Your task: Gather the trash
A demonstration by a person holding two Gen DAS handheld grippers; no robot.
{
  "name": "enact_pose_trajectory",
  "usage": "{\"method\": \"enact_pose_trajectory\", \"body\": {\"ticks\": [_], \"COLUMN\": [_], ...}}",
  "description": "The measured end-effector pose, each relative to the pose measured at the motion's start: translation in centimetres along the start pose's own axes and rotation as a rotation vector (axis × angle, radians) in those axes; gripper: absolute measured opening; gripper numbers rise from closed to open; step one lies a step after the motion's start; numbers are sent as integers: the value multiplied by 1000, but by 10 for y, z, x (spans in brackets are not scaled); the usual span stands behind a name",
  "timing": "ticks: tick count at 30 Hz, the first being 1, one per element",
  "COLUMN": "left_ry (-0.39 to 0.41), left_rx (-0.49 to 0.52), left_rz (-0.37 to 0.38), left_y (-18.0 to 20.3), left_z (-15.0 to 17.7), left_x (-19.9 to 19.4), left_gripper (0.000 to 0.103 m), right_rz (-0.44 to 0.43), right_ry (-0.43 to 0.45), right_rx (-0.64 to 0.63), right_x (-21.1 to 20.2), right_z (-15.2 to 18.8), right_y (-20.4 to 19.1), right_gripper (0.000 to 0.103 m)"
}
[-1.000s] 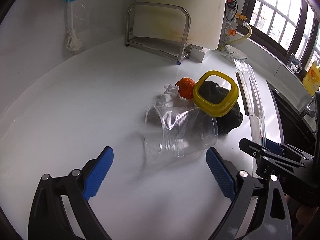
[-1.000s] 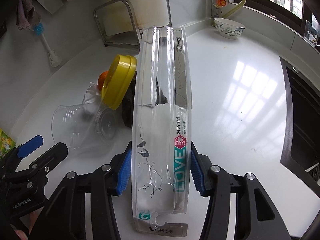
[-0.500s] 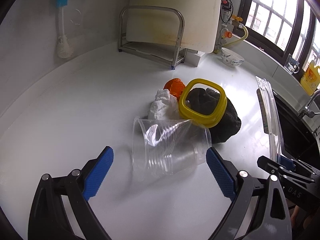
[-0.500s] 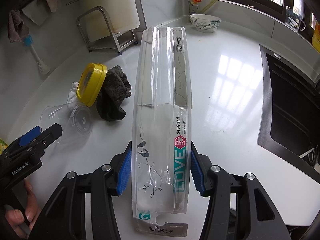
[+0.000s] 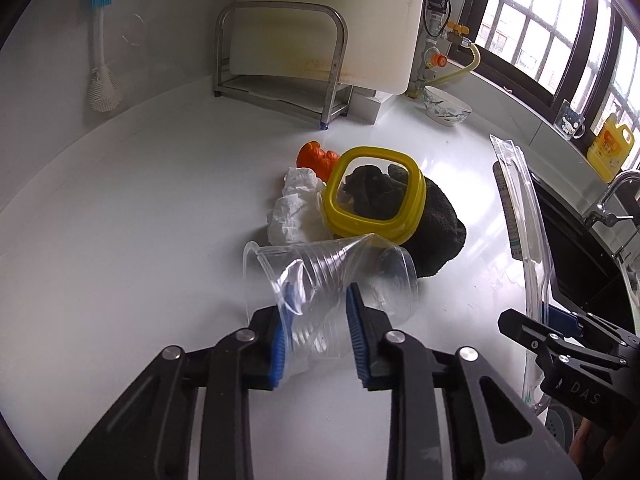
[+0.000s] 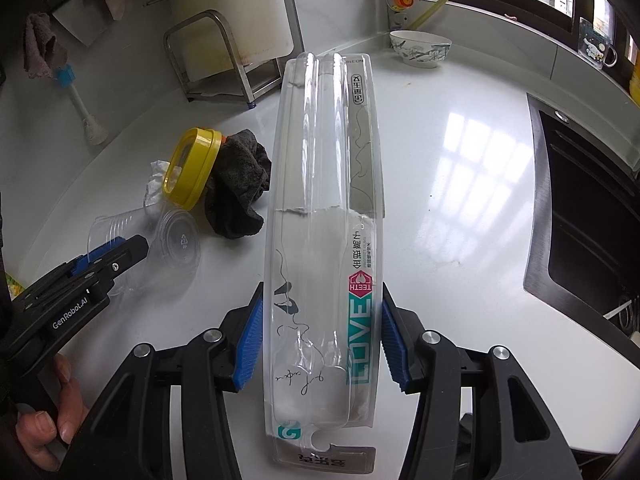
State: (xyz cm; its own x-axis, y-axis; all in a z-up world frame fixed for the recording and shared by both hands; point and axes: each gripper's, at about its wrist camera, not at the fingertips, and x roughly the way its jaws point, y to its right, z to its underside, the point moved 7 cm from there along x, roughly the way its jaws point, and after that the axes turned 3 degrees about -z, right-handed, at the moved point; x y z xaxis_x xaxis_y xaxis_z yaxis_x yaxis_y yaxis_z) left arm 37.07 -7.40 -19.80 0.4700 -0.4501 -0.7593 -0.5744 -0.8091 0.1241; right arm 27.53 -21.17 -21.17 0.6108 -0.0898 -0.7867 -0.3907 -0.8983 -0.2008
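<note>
1. White kitchen countertop, tiled wall behind, dark sink off to the right of both grippers.
2. Left gripper: jaws have just been closing and now pinch the crushed clear plastic cup, which lies on its side on the counter. Cup wall is buckled between the blue pads. Not lifted yet, as far as I can judge.
3. Right gripper: clamped on the long clear plastic toothbrush blister pack, which sticks out forward along the fingers, above the counter.
4. Just ahead of the left gripper, beyond the cup: crumpled white tissue, orange crumpled scrap, yellow-rimmed square lid with clear window leaning on a dark grey cloth.
5. Progress: two trash items are gripped, none binned; no bin in view.
6. Left, by my read: tissue and orange scrap. Whether lid and cloth count as trash I can't tell.
</note>
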Motion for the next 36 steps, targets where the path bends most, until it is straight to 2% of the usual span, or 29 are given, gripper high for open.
{"method": "enact_pose_trajectory", "body": {"ticks": [7,20,36], "left_ry": [5,-3,8], "left_rx": [7,6,6], "left_rz": [-9,-54,-90], "left_y": [0,-8,6], "left_z": [5,16,29], "left_x": [-14,-41,-86], "left_gripper": [8,8,7], "right_rz": [-18,-32,-94], "right_ry": [-13,-22,-10], "right_rx": [-17,-37,-56], "right_x": [1,-16,-54], "right_z": [3,15,34], "right_y": [-7,-6,-2], "right_gripper": [50,50,50]}}
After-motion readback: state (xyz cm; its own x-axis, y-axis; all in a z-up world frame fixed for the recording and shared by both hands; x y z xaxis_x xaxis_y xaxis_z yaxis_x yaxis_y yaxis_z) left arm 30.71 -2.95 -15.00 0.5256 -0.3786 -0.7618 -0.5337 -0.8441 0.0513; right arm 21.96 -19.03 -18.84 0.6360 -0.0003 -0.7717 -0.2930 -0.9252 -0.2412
